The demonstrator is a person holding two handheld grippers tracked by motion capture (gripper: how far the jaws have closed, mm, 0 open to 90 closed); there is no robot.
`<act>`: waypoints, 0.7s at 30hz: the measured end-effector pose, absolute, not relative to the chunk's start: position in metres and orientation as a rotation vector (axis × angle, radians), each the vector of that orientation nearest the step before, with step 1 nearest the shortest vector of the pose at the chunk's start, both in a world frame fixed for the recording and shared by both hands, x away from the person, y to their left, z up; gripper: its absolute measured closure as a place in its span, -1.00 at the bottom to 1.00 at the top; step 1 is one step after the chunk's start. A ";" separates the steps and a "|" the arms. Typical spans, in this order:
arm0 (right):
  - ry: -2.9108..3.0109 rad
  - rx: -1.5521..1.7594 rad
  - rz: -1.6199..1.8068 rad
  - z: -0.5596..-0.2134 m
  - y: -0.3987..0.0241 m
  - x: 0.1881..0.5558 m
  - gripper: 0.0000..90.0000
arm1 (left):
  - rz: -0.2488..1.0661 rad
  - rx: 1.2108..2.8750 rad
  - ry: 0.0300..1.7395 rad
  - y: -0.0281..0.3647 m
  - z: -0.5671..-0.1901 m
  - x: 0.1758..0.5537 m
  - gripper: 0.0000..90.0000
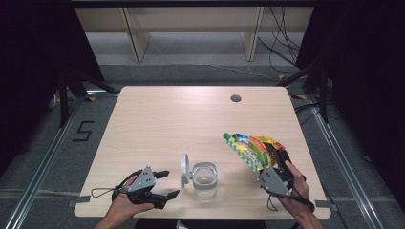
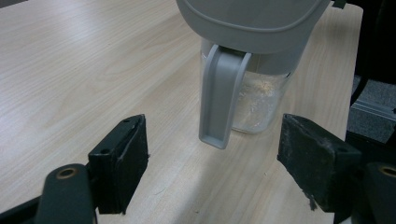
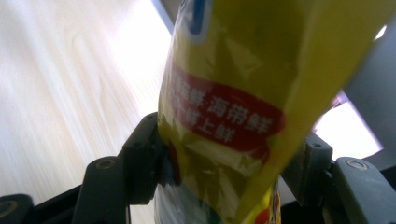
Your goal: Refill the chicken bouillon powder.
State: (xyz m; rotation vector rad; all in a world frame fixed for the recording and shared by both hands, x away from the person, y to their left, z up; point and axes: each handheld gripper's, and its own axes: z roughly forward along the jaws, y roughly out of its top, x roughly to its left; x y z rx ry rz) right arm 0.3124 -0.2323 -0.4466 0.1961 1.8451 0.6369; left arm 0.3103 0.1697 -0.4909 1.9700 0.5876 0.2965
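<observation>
A clear plastic jar (image 1: 205,180) stands near the table's front edge, its grey hinged lid (image 1: 185,168) swung up on the left side. In the left gripper view the jar (image 2: 257,100) holds a little pale powder, and the lid (image 2: 252,23) with its latch tab hangs just ahead of the jaws. My left gripper (image 1: 169,183) (image 2: 219,163) rests open left of the jar, nothing between its pads. A yellow-green food pouch (image 1: 250,148) (image 3: 224,107) with a green spout is lifted off the table, tilted toward the jar. My right gripper (image 1: 279,161) (image 3: 229,165) is shut on its lower end.
The light wooden table (image 1: 157,119) has a round cable hole (image 1: 235,98) at the back right. Wooden shelf legs (image 1: 136,40) and cables lie on the floor beyond. Dark stands flank both sides of the table.
</observation>
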 end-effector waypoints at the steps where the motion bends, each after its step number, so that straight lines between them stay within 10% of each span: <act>1: 1.845 0.196 0.637 -0.447 -0.232 0.312 -0.11 | 0.298 1.972 0.588 0.170 -0.491 0.311 -0.47; 21: 1.737 -0.223 0.256 -0.448 -0.199 0.273 -0.10 | 0.307 1.975 0.575 0.170 -0.491 0.311 -0.47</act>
